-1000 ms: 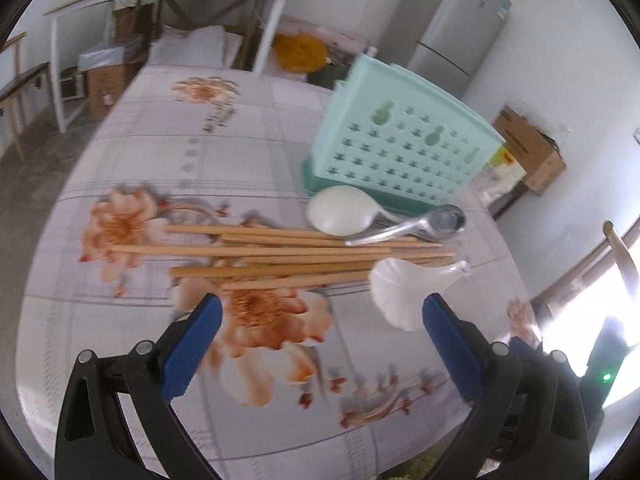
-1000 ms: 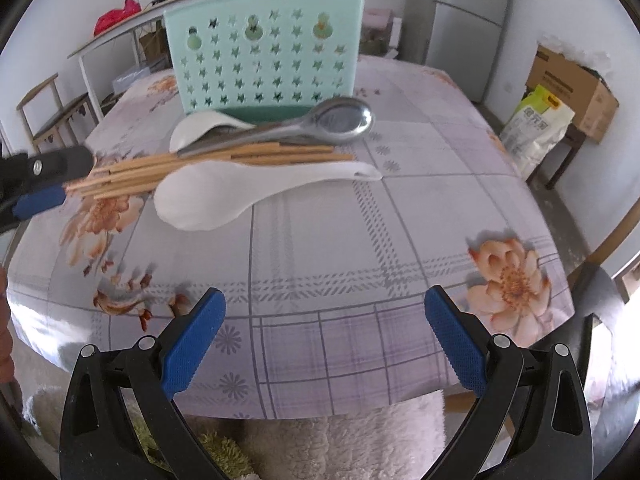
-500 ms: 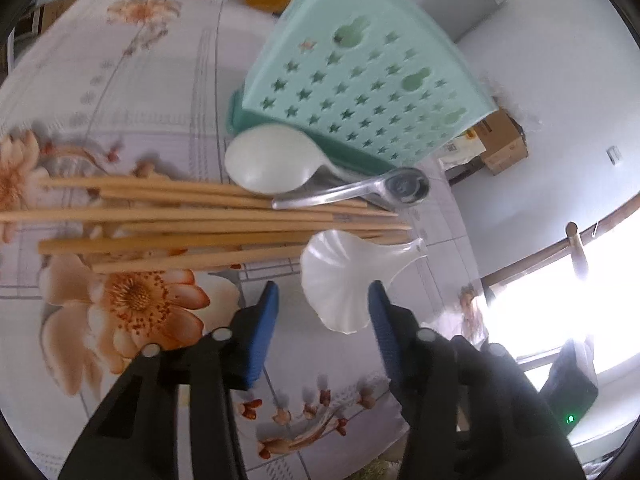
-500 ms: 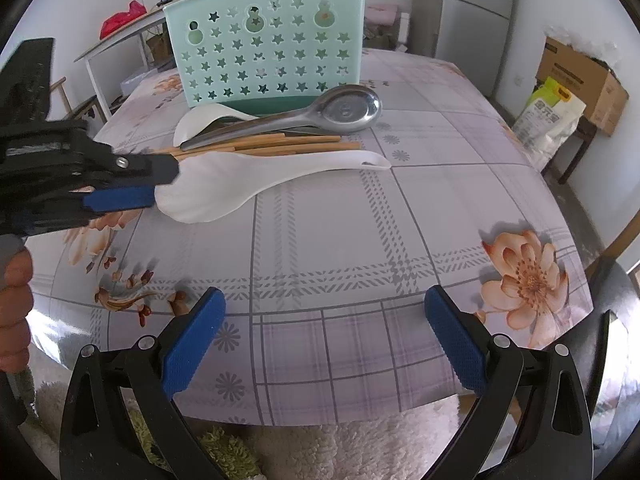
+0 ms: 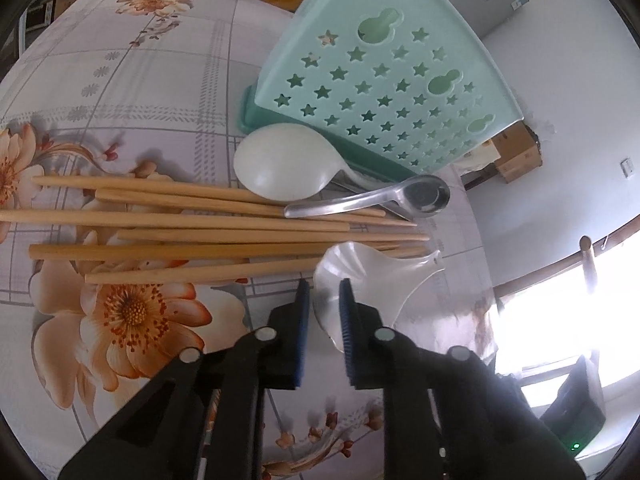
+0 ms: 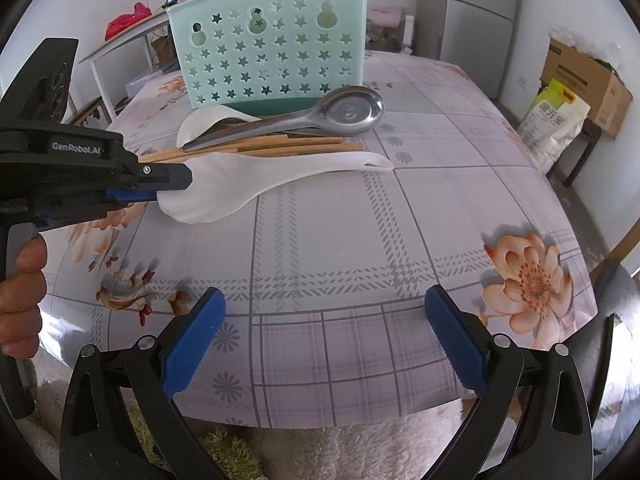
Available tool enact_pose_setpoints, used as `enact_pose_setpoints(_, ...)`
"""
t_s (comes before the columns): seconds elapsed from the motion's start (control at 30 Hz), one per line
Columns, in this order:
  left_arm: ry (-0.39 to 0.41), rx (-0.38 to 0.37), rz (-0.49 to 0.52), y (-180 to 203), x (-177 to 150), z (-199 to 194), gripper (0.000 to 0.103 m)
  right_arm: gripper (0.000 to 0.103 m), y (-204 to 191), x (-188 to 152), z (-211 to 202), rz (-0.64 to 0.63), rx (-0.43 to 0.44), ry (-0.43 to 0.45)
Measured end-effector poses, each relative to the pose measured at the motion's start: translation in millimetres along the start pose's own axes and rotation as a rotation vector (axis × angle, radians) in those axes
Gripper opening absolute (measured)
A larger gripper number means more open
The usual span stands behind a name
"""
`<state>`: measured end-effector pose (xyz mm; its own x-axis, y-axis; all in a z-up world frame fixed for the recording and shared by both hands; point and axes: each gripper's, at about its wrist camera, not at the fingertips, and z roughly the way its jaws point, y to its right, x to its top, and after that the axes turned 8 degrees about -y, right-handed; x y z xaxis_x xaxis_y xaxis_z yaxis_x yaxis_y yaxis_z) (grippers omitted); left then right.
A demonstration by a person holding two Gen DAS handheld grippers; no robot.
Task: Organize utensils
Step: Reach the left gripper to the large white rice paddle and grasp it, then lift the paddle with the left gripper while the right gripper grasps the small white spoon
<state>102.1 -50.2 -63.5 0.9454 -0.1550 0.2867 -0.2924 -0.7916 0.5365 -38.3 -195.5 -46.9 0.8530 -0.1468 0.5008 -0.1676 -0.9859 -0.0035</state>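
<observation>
A clear white plastic spoon [image 5: 372,276] lies on the floral tablecloth [image 6: 340,240], its handle pointing right. My left gripper [image 5: 324,288] is closing, and its blue pads press the rim of that spoon's bowl [image 6: 208,196]. Behind it lie several wooden chopsticks [image 5: 180,236], a metal spoon [image 5: 360,200] and a second white spoon [image 5: 280,164]. They rest in front of a mint green star-punched utensil holder [image 6: 272,48]. My right gripper [image 6: 324,320] hangs open over the table's near edge with nothing between its fingers.
A person's hand [image 6: 20,292] holds the left gripper's handle at the left. Fluffy white fabric [image 6: 320,448] lies below the table's near edge. A fridge [image 6: 480,12], a cardboard box [image 6: 580,80] and a sack [image 6: 556,116] stand to the right of the table.
The left gripper moved forward and down to the clear white spoon, and its jaws went from wide open to closed on the bowl's rim. The right gripper stayed still.
</observation>
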Motion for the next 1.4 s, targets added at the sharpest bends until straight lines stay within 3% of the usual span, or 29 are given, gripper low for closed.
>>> enact_pose_setpoints(0.2,0.019,0.029,0.031,6,-3,1,0.009,0.095,0,-1,0,-0.001,0.002,0.001)
enact_pose_setpoints(0.4,0.048,0.004,0.041,9,-4,-7,0.006,0.095,0,-1,0,-0.001,0.001,0.002)
enact_pose_setpoints(0.8,0.162,-0.071,0.108,23,-9,-57,0.001,0.095,-5,0,1,0.008,-0.018,0.000)
enact_pose_setpoints(1.0,0.196,-0.083,0.134,12,-15,-90,0.001,0.095,3,1,-5,0.034,0.006,-0.008)
enact_pose_setpoints(1.2,0.256,-0.088,0.117,-14,-28,-130,0.001,0.094,12,12,-30,0.009,-0.060,0.124)
enact_pose_setpoints(1.4,0.329,-0.092,0.069,-43,-38,-165,0.001,0.078,-26,46,-47,-0.229,-0.141,0.309)
